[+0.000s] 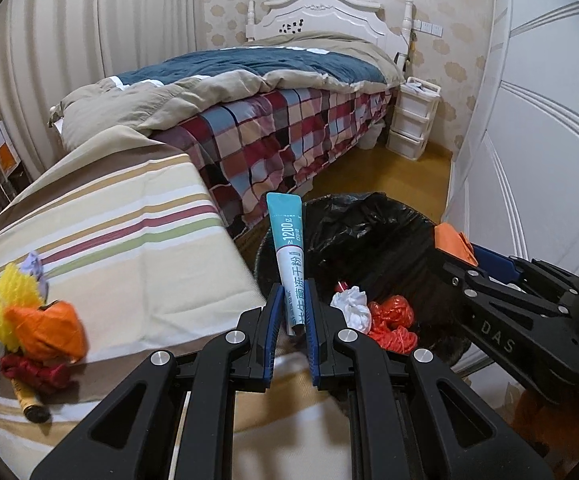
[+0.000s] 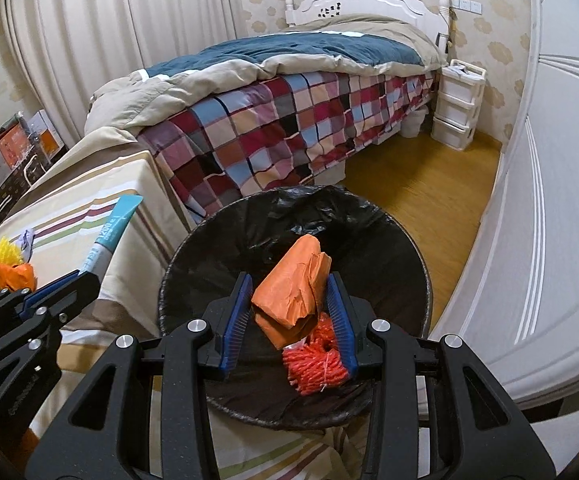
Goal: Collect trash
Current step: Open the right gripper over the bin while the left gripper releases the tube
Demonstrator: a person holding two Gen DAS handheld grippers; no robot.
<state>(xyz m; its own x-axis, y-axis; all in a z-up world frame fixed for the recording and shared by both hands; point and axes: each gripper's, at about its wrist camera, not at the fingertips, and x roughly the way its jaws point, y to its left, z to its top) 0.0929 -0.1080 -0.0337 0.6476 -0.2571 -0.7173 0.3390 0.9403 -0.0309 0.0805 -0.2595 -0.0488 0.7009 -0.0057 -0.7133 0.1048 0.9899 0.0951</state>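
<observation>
My left gripper (image 1: 292, 300) is shut on a teal and white tube (image 1: 289, 248), held upright at the table's right edge beside the bin. It also shows in the right wrist view (image 2: 107, 236). My right gripper (image 2: 289, 292) is shut on a crumpled orange wrapper (image 2: 293, 284) over the black-lined trash bin (image 2: 217, 232). In the bin lie a red net (image 2: 317, 364) and a white paper wad (image 1: 351, 306). On the striped tablecloth (image 1: 129, 240) at the left lie a yellow foam net (image 1: 5, 300), an orange wrapper (image 1: 45, 328) and a dark red net (image 1: 33, 372).
A bed (image 1: 269, 120) with a plaid cover stands behind the table and bin. A white drawer unit (image 1: 411, 120) is beside the headboard. A white wardrobe (image 1: 529, 140) runs along the right. Boxes (image 2: 5, 156) stand at the far left.
</observation>
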